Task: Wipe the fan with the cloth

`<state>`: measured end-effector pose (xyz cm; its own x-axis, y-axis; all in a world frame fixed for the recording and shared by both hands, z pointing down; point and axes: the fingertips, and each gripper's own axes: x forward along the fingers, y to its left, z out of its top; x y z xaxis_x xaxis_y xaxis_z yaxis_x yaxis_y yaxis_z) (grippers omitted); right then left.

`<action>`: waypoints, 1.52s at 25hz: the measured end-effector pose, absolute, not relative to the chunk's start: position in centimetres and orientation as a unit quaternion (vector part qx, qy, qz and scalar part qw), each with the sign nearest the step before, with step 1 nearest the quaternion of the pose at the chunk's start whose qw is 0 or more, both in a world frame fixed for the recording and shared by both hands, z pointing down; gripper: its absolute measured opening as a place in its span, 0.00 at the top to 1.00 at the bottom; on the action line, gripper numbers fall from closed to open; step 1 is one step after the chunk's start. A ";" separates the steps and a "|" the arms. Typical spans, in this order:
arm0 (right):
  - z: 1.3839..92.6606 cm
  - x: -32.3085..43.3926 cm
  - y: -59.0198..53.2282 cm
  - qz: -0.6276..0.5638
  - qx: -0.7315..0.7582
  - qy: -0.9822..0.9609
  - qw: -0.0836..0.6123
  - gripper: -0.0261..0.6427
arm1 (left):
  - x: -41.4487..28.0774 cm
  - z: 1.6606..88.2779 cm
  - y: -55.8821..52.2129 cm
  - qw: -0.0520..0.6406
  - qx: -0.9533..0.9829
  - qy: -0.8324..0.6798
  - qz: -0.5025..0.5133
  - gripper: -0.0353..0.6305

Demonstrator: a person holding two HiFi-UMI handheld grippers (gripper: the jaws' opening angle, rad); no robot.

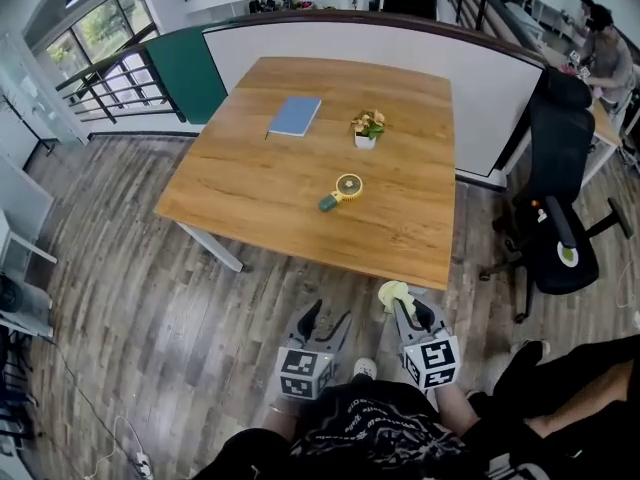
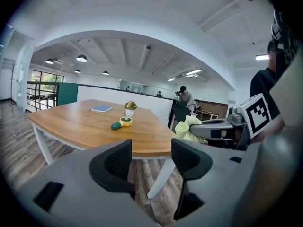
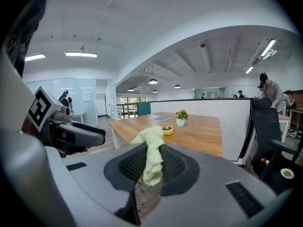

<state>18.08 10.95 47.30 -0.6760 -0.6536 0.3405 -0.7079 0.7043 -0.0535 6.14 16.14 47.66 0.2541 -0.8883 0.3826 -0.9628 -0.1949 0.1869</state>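
left hand-held gripper (image 2: 150, 163): jaws apart, empty | right hand-held gripper (image 3: 150, 167): clamped on yellow cloth (image 3: 151, 150) | handheld fan (image 1: 343, 190): on worktop (image 1: 250, 183), well apart

The left claw (image 1: 327, 318) and right claw (image 1: 412, 310) are grey with black pads (image 2: 116, 162) and 2 black-and-white marker cubes (image 1: 303, 373).

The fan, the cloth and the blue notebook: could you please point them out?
fan (image 1: 348, 186), head view, its round yellow head.
cloth (image 3: 150, 150), right gripper view, the fold between the jaws.
blue notebook (image 1: 295, 116), head view, middle of its cover.
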 end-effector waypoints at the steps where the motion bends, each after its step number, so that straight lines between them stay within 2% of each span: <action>1: 47.5 18.3 10.1 0.090 0.372 -0.911 0.150 0.85 | 6.4 47.9 15.3 0.197 0.766 -0.605 0.096 0.53; 5: 48.1 18.6 7.5 0.092 0.370 -0.912 0.151 0.85 | 6.5 49.0 12.9 0.186 0.759 -0.612 0.119 0.53; 11: 48.6 18.9 5.1 0.104 0.385 -0.903 0.158 0.85 | 6.5 49.9 9.5 0.207 0.766 -0.599 0.112 0.53; 16: 50.0 17.2 2.2 0.124 0.398 -0.894 0.162 0.85 | 3.3 51.0 5.3 0.202 0.765 -0.599 0.123 0.53; 20: 50.1 14.6 -1.1 0.126 0.396 -0.894 0.171 0.85 | 0.6 51.4 1.4 0.168 0.775 -0.589 0.154 0.53; 25: 50.2 11.5 -5.1 0.116 0.403 -0.890 0.179 0.84 | -2.4 52.8 -3.4 0.177 0.783 -0.574 0.163 0.53; 30: 50.7 9.1 -7.9 0.121 0.419 -0.878 0.196 0.84 | -4.5 53.4 -7.1 0.142 0.799 -0.547 0.207 0.53; 38: 51.0 4.5 -10.6 0.108 0.430 -0.873 0.204 0.84 | -7.4 55.6 -10.5 0.186 0.812 -0.514 0.204 0.53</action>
<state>4.50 -10.62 51.01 -0.5472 -0.7063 0.4492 -0.7945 0.6072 -0.0131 -7.40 -10.45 55.62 0.3884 -0.7591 0.5224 -0.9107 -0.4027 0.0919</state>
